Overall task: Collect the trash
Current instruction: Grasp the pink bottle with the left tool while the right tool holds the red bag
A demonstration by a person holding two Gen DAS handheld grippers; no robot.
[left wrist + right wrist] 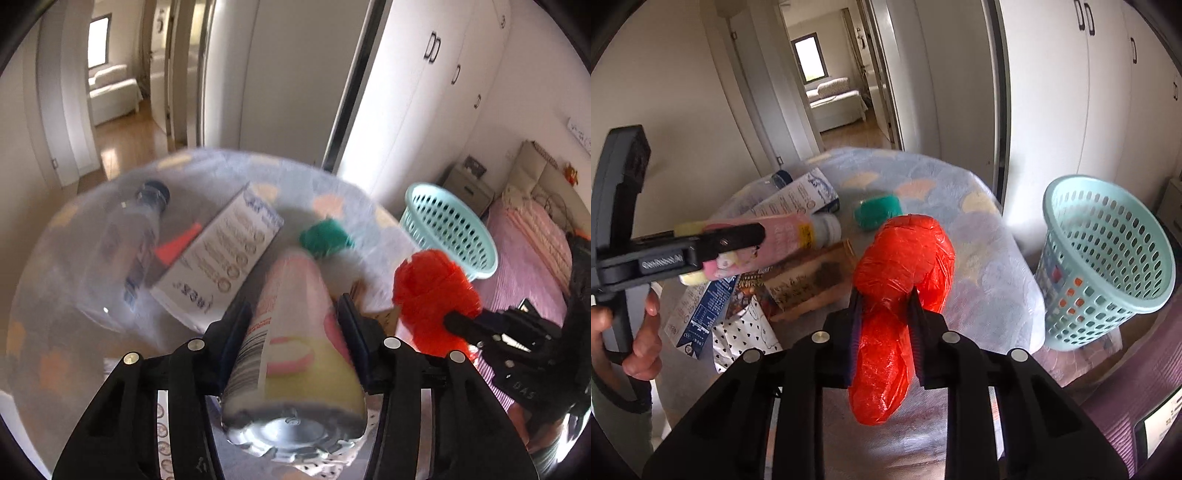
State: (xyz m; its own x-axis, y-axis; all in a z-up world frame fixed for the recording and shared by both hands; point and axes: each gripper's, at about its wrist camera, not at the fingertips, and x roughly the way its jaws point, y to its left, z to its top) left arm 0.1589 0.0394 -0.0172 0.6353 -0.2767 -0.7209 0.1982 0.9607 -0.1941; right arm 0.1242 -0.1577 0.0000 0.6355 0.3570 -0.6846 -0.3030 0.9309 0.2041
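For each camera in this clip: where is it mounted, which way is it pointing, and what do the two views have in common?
Left wrist: rides the left gripper, facing along its jaws, shut on a pink bottle, over the table; the right gripper shows at right.
Right wrist: rides the right gripper, jaws shut on a red bag; the left gripper and hand show at left.
Shared: table, bottle, bag, teal basket, green wad.

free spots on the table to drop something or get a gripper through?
Bare cloth lies between the green wad, the red bag and the table's right edge nearest the basket. Crowded on the left: milk carton, clear bottle, brown box.
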